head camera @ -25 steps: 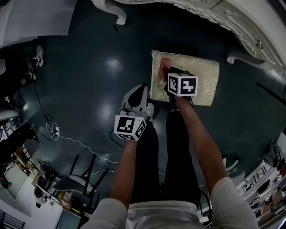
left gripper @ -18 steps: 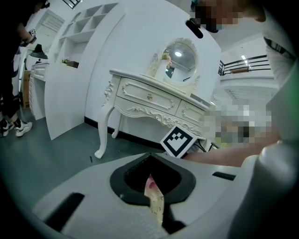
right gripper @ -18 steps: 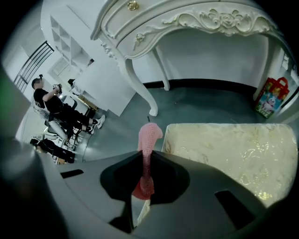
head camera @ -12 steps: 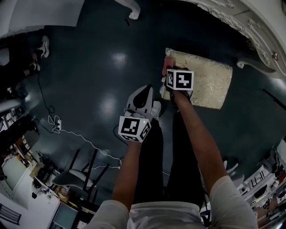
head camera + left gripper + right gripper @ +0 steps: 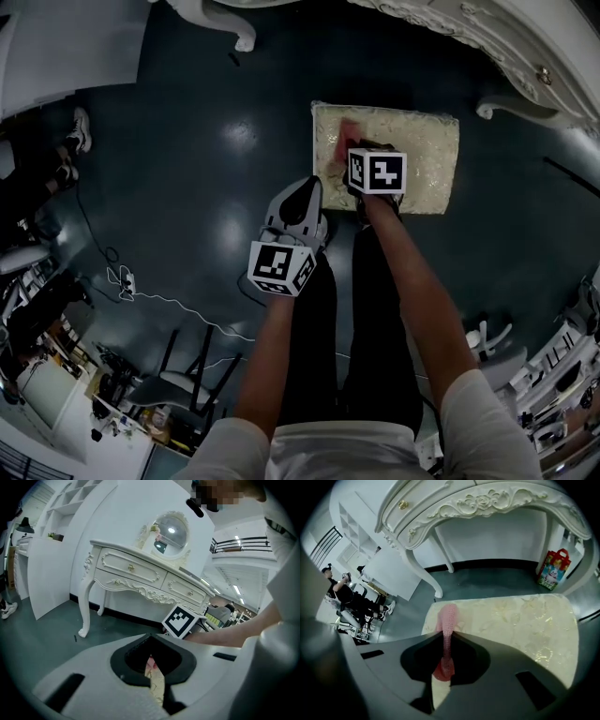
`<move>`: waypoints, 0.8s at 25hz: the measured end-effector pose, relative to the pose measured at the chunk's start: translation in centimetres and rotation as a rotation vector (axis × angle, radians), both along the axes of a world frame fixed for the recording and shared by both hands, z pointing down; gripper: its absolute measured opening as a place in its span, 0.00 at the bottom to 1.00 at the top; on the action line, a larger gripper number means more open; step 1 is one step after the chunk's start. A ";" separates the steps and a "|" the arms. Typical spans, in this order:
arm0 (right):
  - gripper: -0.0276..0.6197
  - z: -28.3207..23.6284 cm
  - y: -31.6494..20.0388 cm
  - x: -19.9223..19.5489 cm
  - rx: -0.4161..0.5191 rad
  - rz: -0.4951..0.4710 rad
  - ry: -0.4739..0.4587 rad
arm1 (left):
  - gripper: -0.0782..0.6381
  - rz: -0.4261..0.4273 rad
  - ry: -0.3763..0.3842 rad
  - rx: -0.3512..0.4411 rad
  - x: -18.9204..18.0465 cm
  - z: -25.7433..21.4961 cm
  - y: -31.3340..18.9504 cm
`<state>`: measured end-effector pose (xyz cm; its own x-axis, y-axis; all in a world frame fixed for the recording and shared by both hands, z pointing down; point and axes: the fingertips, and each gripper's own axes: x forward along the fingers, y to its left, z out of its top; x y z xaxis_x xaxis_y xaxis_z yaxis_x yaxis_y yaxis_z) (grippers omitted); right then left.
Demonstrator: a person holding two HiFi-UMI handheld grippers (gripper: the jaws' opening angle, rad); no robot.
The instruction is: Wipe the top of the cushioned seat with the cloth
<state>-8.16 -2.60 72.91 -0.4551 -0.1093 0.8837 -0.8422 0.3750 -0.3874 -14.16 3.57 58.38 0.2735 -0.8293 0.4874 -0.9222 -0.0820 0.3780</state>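
Observation:
The cushioned seat (image 5: 422, 159) is a cream patterned pad low over the dark floor. On its left part lies a pink cloth (image 5: 349, 139), and my right gripper (image 5: 356, 159) is shut on it. In the right gripper view the cloth (image 5: 446, 620) runs as a thin strip out between the closed jaws onto the seat (image 5: 525, 620). My left gripper (image 5: 302, 192) hangs over the floor just left of the seat, shut and holding nothing. Through the slit of the left gripper (image 5: 152, 641), a bit of the seat (image 5: 158, 688) shows.
A white ornate dressing table (image 5: 525, 47) stands just beyond the seat, with one curved leg (image 5: 423, 573) near the seat's left corner. A red gift bag (image 5: 553, 571) sits under it. A cable (image 5: 159, 300) and dark chairs (image 5: 178, 375) lie to my left.
My right gripper slid the pink cloth to the seat's left edge, then back a little to the right. The left gripper stayed beside the seat.

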 end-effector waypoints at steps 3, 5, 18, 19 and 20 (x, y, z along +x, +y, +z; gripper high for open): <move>0.09 0.1 -0.7 3.4 0.001 0.061 0.008 | 0.13 0.050 0.011 -0.007 2.4 0.5 -0.8; 0.09 0.0 -1.2 5.6 0.007 0.080 0.017 | 0.13 0.075 0.015 -0.011 4.0 0.8 -1.3; 0.09 0.1 -4.2 20.1 0.051 0.175 0.093 | 0.13 0.234 0.047 -0.019 14.9 1.5 -4.4; 0.09 0.0 -4.5 21.0 0.055 0.183 0.098 | 0.13 0.245 0.050 -0.020 15.7 1.6 -4.7; 0.09 0.0 -4.8 21.9 0.058 0.189 0.101 | 0.13 0.255 0.053 -0.021 16.4 1.7 -4.9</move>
<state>13.70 -7.42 72.94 -0.3308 -0.2365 0.9136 -0.9333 0.2256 -0.2795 2.28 -1.36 60.10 0.4980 -0.7200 0.4833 -0.8516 -0.3009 0.4292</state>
